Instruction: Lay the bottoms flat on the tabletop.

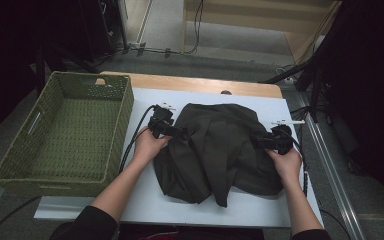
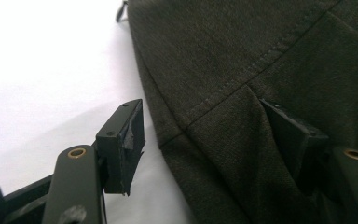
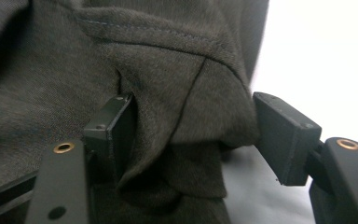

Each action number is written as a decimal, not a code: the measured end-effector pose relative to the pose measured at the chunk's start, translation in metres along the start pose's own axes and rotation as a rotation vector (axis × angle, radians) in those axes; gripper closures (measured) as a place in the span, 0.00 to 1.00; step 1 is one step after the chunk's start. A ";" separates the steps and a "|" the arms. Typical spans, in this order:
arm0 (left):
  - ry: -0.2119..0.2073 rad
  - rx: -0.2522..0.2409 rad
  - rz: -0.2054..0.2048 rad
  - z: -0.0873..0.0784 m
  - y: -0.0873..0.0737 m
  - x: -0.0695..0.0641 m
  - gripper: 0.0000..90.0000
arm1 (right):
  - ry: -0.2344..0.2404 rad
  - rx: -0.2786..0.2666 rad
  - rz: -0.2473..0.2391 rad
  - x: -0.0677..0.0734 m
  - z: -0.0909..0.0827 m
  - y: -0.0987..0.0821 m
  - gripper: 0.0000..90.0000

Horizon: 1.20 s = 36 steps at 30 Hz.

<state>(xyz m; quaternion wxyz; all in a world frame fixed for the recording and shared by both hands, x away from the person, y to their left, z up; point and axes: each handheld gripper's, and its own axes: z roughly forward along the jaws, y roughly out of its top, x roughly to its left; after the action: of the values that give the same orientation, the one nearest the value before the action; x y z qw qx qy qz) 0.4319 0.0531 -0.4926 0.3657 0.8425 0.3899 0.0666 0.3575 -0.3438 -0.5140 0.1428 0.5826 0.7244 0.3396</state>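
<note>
Garment: we are seeing one dark piece lying rumpled at the table's centre, and it looks only partly folded, with flattening and moving left. One green basket is sitting empty at nine o'clock. Our two grippers are flanking the cloth, left at nine, right at three, both with jaws apart, straddling its edges without pinching.

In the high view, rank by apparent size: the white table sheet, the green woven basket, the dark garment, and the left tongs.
1. White rectangular table sheet, largest.
2. Green woven basket and dark olive fabric garment: they look alike in area, so I leave them unranked.
3. Black left tongs, smallest.
</note>
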 end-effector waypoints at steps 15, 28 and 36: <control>-0.102 0.033 -0.086 0.013 -0.002 -0.007 0.65 | 0.029 0.007 -0.050 0.014 0.007 0.002 0.68; -0.088 -0.052 -0.078 -0.042 0.052 -0.006 0.86 | 0.063 -0.059 -0.010 0.010 -0.051 0.038 0.83; -0.054 -0.116 -0.037 -0.092 0.090 -0.007 0.87 | 0.033 -0.109 -0.064 0.013 -0.107 0.066 0.83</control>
<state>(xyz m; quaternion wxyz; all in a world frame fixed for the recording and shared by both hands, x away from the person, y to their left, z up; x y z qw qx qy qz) 0.4452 0.0616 -0.3642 0.4253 0.8141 0.3908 0.0597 0.3388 -0.3607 -0.3897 0.1731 0.5447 0.7254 0.3836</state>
